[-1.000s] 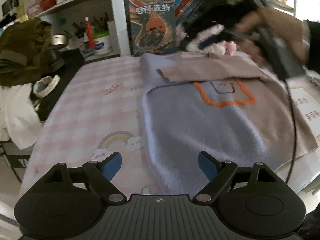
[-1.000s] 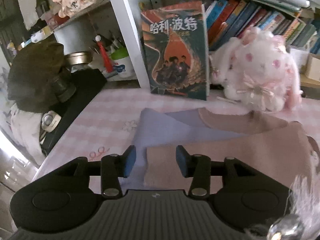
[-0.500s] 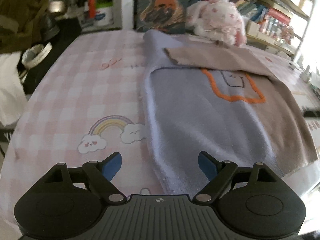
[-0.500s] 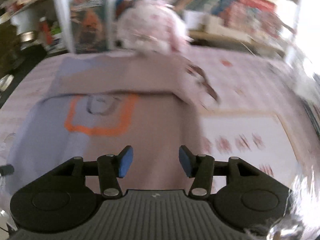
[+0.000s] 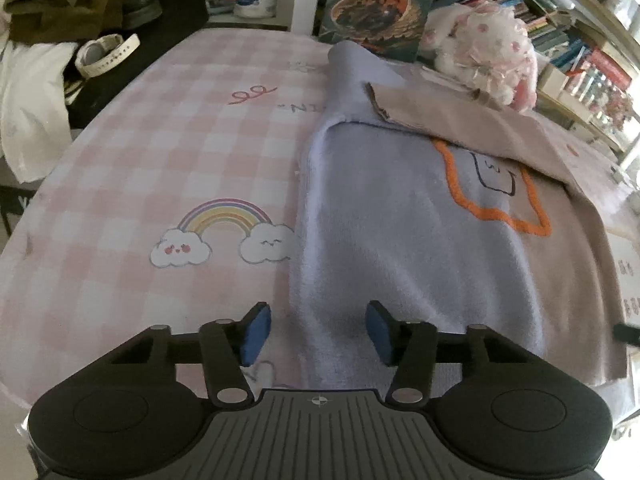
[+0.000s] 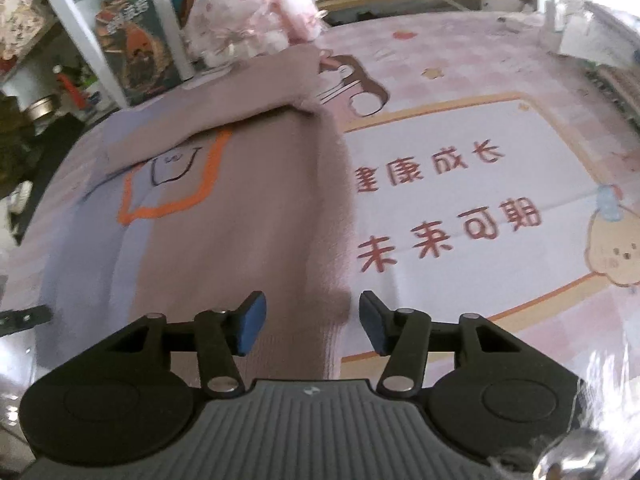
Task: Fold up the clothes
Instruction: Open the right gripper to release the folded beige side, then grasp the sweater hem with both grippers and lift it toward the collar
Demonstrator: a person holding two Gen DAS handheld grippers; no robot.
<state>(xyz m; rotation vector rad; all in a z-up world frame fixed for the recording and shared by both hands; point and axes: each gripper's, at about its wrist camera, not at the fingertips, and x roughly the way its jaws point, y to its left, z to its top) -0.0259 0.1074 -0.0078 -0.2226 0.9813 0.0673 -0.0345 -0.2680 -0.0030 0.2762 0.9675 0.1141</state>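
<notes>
A lavender and tan sweater (image 5: pixel 400 216) with an orange outline patch lies flat on the pink checked table cover (image 5: pixel 180 148), its tan sleeve folded across the top. My left gripper (image 5: pixel 316 332) is open and empty, low over the sweater's near left hem corner. In the right wrist view the sweater (image 6: pixel 240 208) shows its tan half. My right gripper (image 6: pixel 310 328) is open and empty, straddling the sweater's near right hem corner.
A pink plush rabbit (image 5: pixel 484 48) and a standing book (image 5: pixel 380 4) are behind the sweater under bookshelves. Dark clothes, a white cloth and a watch (image 5: pixel 106 54) lie at the far left. A printed mat (image 6: pixel 472 208) covers the table right of the sweater.
Both grippers dropped toward the sweater's near hem. The left jaws narrowed somewhat; the right gripper swung from the folded sleeve at the back to the near right corner.
</notes>
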